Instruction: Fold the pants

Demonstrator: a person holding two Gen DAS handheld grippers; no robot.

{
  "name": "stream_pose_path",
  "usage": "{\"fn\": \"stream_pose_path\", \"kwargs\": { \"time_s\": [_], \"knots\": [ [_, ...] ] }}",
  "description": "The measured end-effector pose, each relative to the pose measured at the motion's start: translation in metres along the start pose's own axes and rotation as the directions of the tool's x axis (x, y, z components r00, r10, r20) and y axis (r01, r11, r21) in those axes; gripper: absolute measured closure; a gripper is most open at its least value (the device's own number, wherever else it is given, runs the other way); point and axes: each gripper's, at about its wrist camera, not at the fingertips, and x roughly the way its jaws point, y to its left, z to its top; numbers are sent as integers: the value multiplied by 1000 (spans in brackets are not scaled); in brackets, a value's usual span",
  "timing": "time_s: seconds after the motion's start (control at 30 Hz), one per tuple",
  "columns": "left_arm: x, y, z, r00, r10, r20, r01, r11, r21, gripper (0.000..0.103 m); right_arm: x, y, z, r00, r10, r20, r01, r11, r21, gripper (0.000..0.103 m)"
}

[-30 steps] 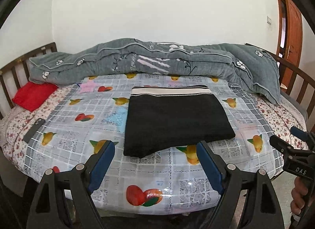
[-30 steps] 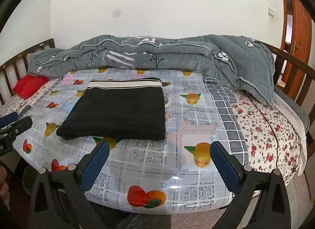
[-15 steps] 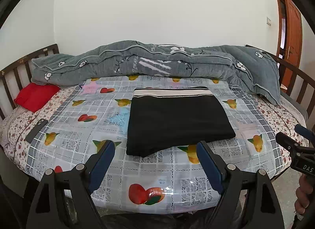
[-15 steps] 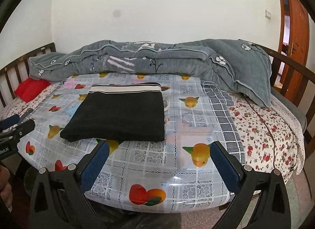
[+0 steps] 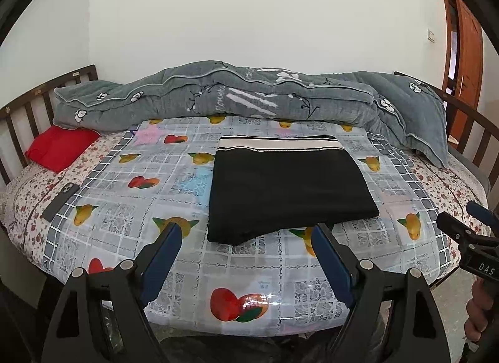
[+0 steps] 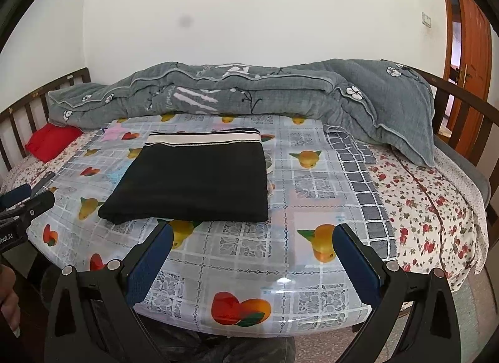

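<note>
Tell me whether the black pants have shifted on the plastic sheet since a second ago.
No. The black pants keep the same spot on the fruit-print sheet: their near left corner still sits beside the same yellow fruit. Only the cameras have backed away.

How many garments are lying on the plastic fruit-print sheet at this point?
1. The folded black pants lie on the middle of the fruit-print sheet, striped waistband toward the grey quilt. Anything tucked beneath the pants would be hidden. Both grippers hang open, empty.

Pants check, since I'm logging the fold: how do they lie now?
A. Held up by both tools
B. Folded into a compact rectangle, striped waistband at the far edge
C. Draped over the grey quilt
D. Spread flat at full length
B: the pants lie as a folded black rectangle on the fruit-print cover, waistband far, neither open tool touching.
</note>
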Motion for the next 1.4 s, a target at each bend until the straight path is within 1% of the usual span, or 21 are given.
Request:
{"fn": "stream_pose_path", "kwargs": {
  "time_s": [0.53, 1.4],
  "knots": [
    [-1, -2, 3, 1000, 2, 4, -2, 1000, 8, 19, -3, 0, 0, 1000, 0, 2, 0, 1000, 14, 3],
    [-6, -1, 6, 1000, 5, 12, -4, 1000, -8, 19, -5, 0, 1, 1000, 0, 4, 0, 1000, 13, 3]
  ]
}}
